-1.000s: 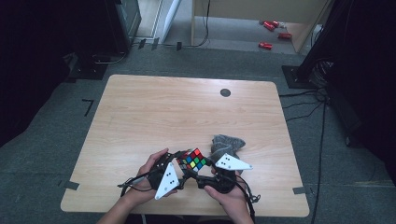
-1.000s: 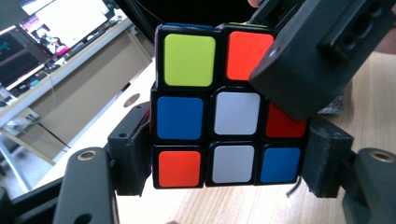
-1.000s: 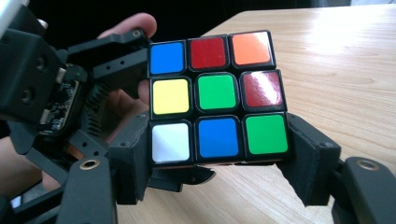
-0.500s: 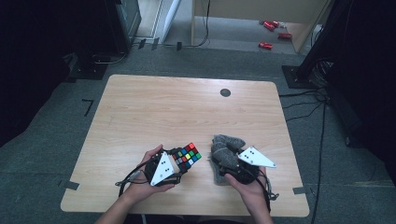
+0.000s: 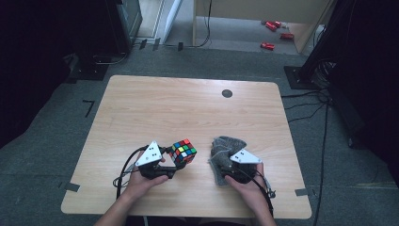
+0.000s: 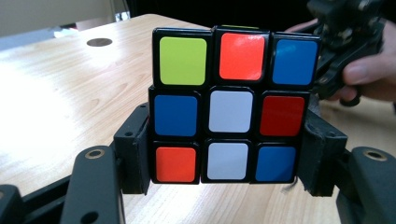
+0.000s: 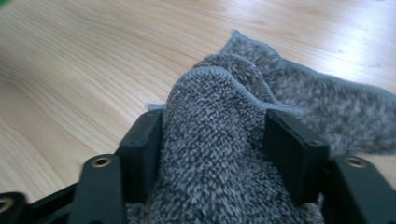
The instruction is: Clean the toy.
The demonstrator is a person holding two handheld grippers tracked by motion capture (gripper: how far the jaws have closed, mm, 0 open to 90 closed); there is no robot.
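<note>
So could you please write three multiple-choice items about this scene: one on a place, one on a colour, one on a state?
1. Where is the grey cloth relative to the puzzle cube, in the high view?
A. To its right
B. To its left
C. Under it

2. In the left gripper view, which colour is the centre square of the cube face toward the camera?
A. Green
B. White
C. Black

3. What is the state of the left gripper?
A. Open and empty
B. Shut on the cloth
C. Shut on the cube

Answers: 1 A, the cloth lies by the right gripper, apart from the cube. 2 B, the middle square is white. 3 C, both pads press the cube's sides.
</note>
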